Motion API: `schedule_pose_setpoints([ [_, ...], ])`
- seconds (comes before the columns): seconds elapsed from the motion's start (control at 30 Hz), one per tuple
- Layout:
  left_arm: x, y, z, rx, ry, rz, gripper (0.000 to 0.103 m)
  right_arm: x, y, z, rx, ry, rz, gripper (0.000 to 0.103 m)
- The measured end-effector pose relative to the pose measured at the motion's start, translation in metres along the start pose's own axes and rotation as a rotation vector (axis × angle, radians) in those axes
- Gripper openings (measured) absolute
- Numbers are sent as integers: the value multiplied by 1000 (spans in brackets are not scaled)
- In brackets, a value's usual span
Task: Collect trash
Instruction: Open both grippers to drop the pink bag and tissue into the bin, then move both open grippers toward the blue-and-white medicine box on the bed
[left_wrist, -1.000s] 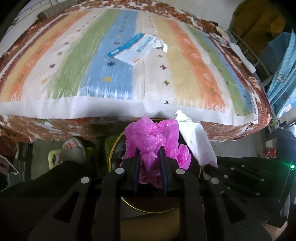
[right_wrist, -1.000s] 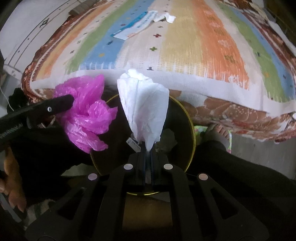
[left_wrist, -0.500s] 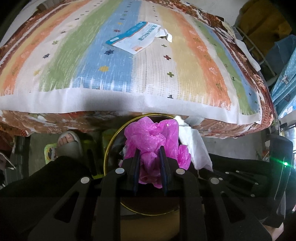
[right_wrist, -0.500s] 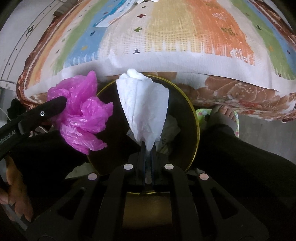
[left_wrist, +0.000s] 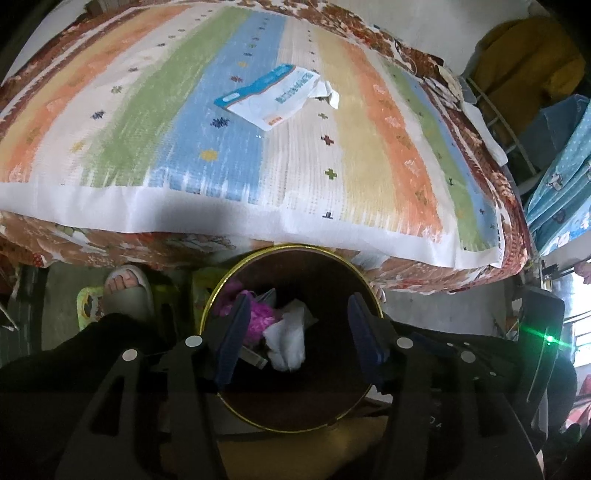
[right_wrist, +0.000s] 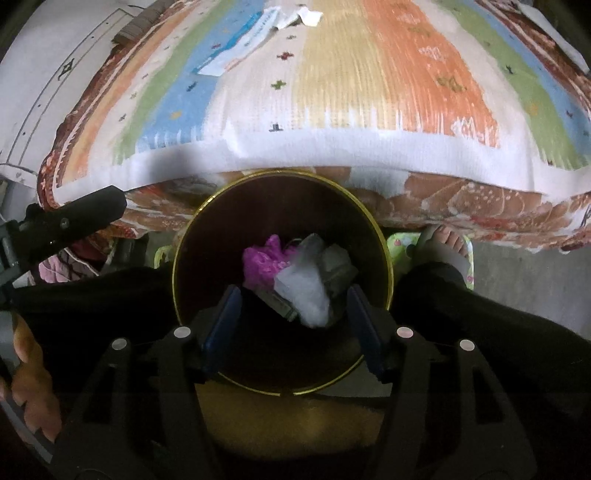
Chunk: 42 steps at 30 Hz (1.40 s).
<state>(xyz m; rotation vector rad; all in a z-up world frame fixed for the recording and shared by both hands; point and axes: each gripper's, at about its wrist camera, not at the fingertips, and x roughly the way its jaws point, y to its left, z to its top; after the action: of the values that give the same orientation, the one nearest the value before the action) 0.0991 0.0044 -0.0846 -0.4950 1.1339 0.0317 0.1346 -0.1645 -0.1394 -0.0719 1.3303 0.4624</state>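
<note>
Striped bedspread (left_wrist: 258, 155) above a dark, gold-rimmed bin (left_wrist: 221, 295) on the floor at the bed's edge. Remaining trash: a blue-and-white paper packet (left_wrist: 267, 96) lying flat mid-bed, well apart from both tools; judged light, thin and floppy, best pinched at a free edge or its torn corner. In the bin lie a pink plastic bag (right_wrist: 264, 264) and a white tissue (right_wrist: 306, 291), soft and crumpled. Left gripper (left_wrist: 299, 338) and right gripper (right_wrist: 291, 328) both hover over the bin mouth, pointing down, jaws spread wide, holding nothing
</note>
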Motion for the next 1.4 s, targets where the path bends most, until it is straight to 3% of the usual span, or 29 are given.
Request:
schedule_pose_setpoints([
  [0.2, -18, 3, -1, 8, -45, 2, 66, -20, 2, -1, -14, -76, 31, 60],
  [0.3, -30, 7, 1, 0, -64, -36, 71, -34, 1, -1, -16, -132, 50, 64],
  [0.43, -51, 8, 5, 5, -128, -38, 78, -52, 0, -1, -20, -211, 79, 64],
  [0.5, -57, 9, 5, -1, -136, -63, 81, -64, 5, 0, -58, -261, 65, 64],
  [0.57, -64, 10, 4, -1, -146, -90, 84, -74, 10, 0, -96, -305, 47, 72],
  [0.7, -73, 12, 7, -9, -178, -103, 93, -95, 18, 3, -159, -399, 22, 77],
  [0.93, -83, 12, 14, -13, -256, -69, 97, -124, 19, 15, -191, -541, 23, 85],
  [1.13, -83, 13, 24, 7, -272, -39, 97, -130, 25, 22, -219, -571, 34, 94],
  [1.4, -87, 10, 57, 60, -283, 14, 97, -132, 30, 45, -251, -557, 38, 94],
])
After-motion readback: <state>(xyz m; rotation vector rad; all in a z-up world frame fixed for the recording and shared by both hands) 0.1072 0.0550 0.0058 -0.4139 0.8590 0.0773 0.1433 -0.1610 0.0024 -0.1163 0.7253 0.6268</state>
